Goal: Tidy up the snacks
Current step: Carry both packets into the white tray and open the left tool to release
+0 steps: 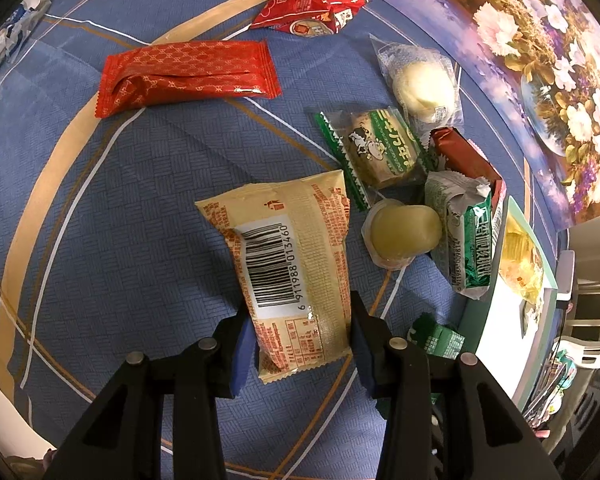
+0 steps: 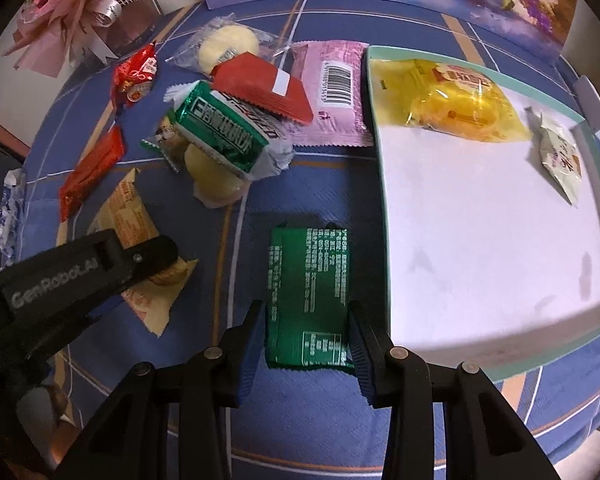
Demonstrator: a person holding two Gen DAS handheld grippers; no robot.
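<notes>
Left gripper clamps beige snack pack; right gripper pinches green packet beside tray.

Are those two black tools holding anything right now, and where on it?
Yes. The left tool clamps the beige barcoded snack packet by its long sides near one end. The right tool clamps the dark green foil packet likewise.

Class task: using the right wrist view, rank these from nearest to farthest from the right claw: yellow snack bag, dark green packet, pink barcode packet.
1. dark green packet, between the right claw's fingers.
2. pink barcode packet, up the cloth, left of the tray.
3. yellow snack bag, far corner of the tray.
</notes>
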